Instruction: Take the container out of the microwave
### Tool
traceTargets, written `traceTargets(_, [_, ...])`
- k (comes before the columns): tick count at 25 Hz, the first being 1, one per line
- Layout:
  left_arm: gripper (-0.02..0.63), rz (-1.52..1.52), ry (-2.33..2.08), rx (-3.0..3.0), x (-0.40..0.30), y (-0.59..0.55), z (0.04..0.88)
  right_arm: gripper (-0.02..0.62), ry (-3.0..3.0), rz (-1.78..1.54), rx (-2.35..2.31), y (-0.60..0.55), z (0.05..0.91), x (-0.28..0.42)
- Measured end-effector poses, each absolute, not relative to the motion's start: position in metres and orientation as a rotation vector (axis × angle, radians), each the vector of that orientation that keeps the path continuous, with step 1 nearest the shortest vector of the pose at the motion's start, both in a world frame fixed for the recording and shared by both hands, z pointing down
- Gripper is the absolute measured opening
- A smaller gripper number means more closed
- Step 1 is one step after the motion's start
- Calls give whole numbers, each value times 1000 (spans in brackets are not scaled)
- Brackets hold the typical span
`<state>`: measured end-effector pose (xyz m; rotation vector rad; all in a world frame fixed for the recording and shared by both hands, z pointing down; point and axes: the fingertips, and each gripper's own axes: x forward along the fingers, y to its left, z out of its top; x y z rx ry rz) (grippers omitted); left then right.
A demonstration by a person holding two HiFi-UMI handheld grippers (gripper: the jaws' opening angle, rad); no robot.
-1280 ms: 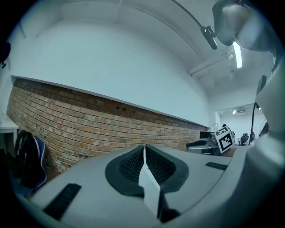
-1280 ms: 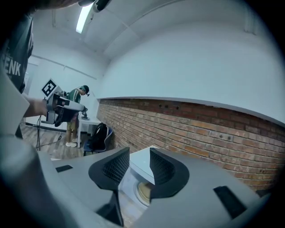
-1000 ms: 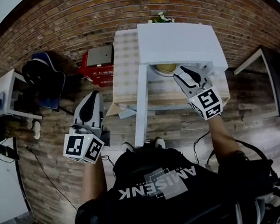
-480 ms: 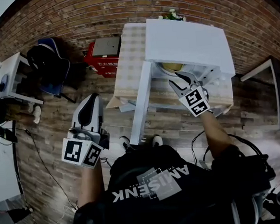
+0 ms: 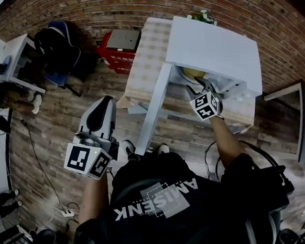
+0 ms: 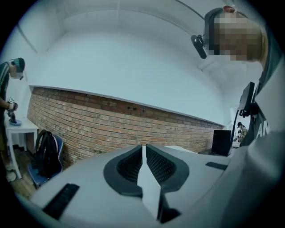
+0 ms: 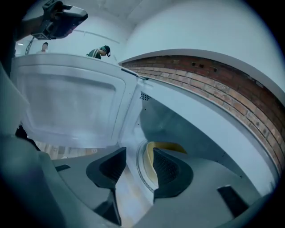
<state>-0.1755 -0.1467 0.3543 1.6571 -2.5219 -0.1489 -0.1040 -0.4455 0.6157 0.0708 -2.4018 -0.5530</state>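
Note:
A white microwave (image 5: 215,45) stands on a table with its door (image 5: 154,105) swung open to the left. Inside it sits a yellow container (image 5: 193,72) with a white rim. My right gripper (image 5: 199,84) reaches into the opening and is open, its jaws having just been opening. In the right gripper view the container's rim (image 7: 143,165) stands between the jaws of that gripper (image 7: 138,165), close to the right finger (image 7: 171,171), with no pad pressing on it. My left gripper (image 5: 104,102) hangs out to the left over the floor, shut and empty, facing a brick wall (image 6: 111,129).
The table (image 5: 147,56) has a checked cloth. A red box (image 5: 118,48) and a dark chair (image 5: 57,47) stand by the brick wall. A white desk (image 5: 11,67) is at far left and another table (image 5: 300,123) at right. The door (image 7: 71,102) fills the right gripper's left side.
My right gripper has dropped and pushed further into the microwave opening, toward the container, and its jaws stand wider. The left gripper has hardly moved.

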Motion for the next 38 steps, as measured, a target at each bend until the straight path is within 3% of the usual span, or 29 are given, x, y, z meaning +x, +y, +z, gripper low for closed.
traceTargets(7, [52, -134, -2534, 1616, -174, -145, 364, 235, -2318, -589, 67, -468, 650, -118])
traceTargets(30, [52, -177, -2564, 1682, -154, -136, 356, 233, -2159, -757, 23, -497, 688, -147])
traceTargets(38, [51, -155, -2574, 1663, -154, -128, 352, 152, -2106, -822, 18, -502, 688, -159])
